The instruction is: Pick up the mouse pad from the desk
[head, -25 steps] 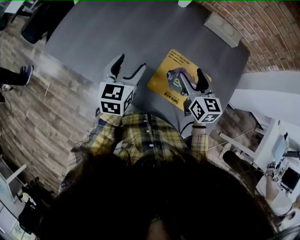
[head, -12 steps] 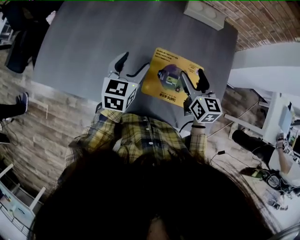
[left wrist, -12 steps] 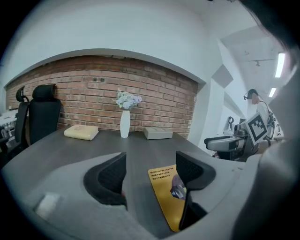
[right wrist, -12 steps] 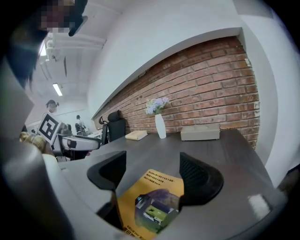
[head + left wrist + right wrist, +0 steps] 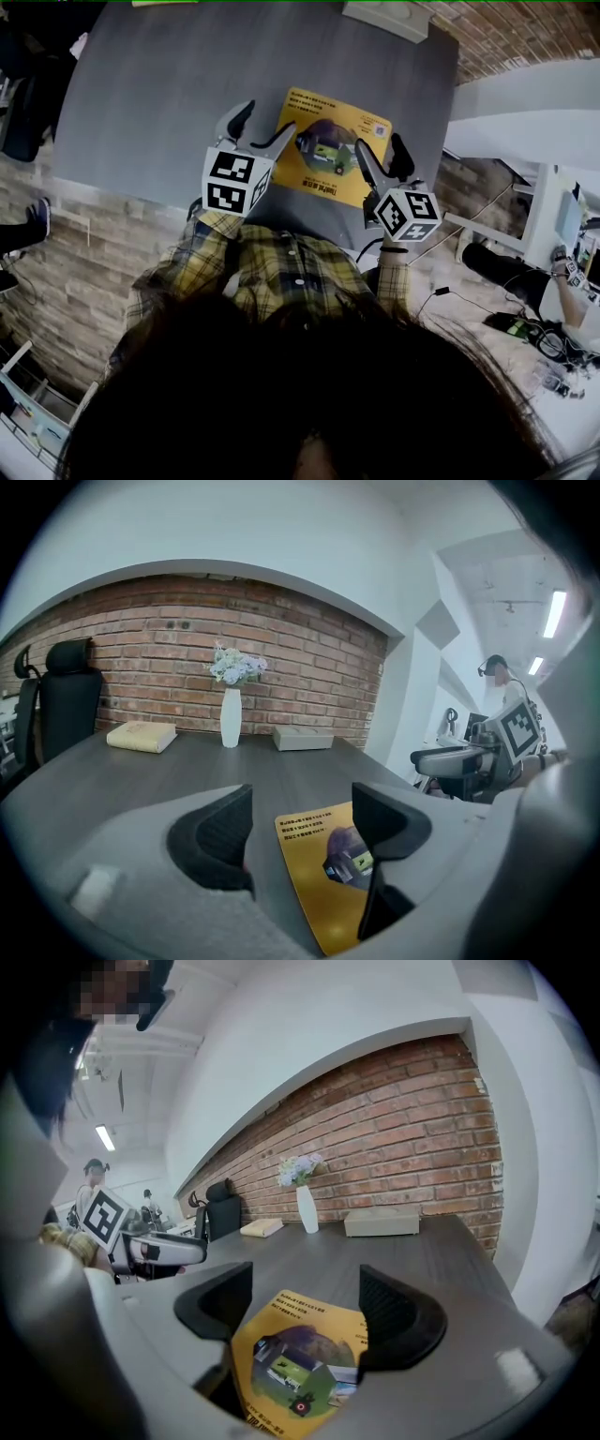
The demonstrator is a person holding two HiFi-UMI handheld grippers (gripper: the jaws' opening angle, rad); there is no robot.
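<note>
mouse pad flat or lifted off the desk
Flat: the mouse pad lies spread on the desk, no corner raised; left gripper and right gripper jaws stand apart.

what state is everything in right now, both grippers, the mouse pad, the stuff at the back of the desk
left gripper: open, holding nothing, at the mouse pad's left edge
right gripper: open, holding nothing, over the mouse pad
mouse pad: flat on the desk, not gripped
vase: upright, flowers in it
book: closed, lying flat
box: lying flat by the brick wall
</note>
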